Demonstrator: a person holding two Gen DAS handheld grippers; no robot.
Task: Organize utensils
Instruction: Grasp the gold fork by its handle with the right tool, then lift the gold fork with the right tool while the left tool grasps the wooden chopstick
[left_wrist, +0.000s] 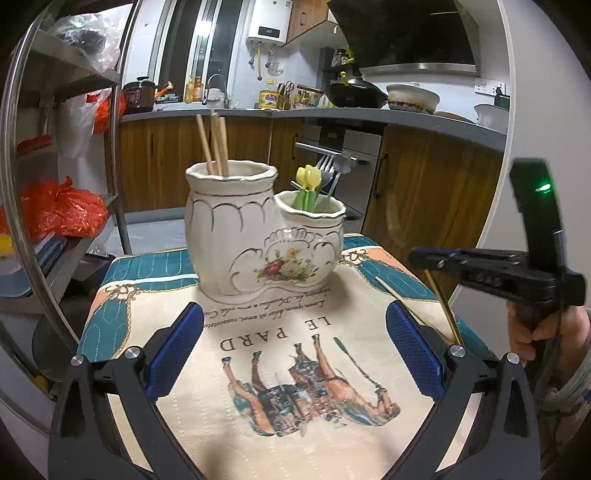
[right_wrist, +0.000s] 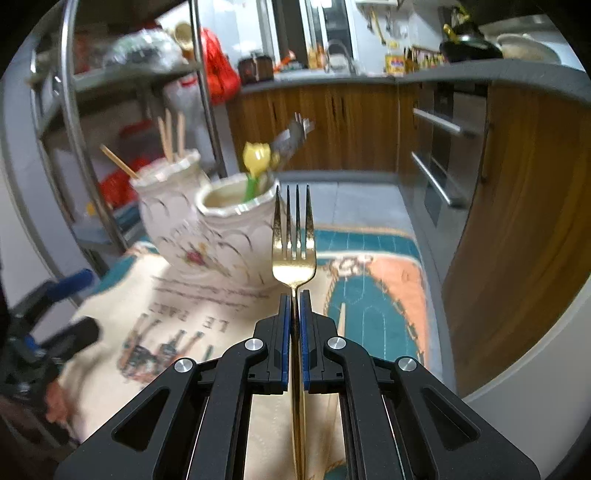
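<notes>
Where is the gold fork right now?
The gold fork is clamped by its handle in the right tongs, tines forward, held above the printed cloth just right of the ceramic holder.

Glossy gold metal fork (right_wrist: 293, 254)

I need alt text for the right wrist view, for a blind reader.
The right gripper is shut on a gold fork, tines pointing away. Beyond it, a white ceramic utensil holder stands on a printed cloth.
</notes>
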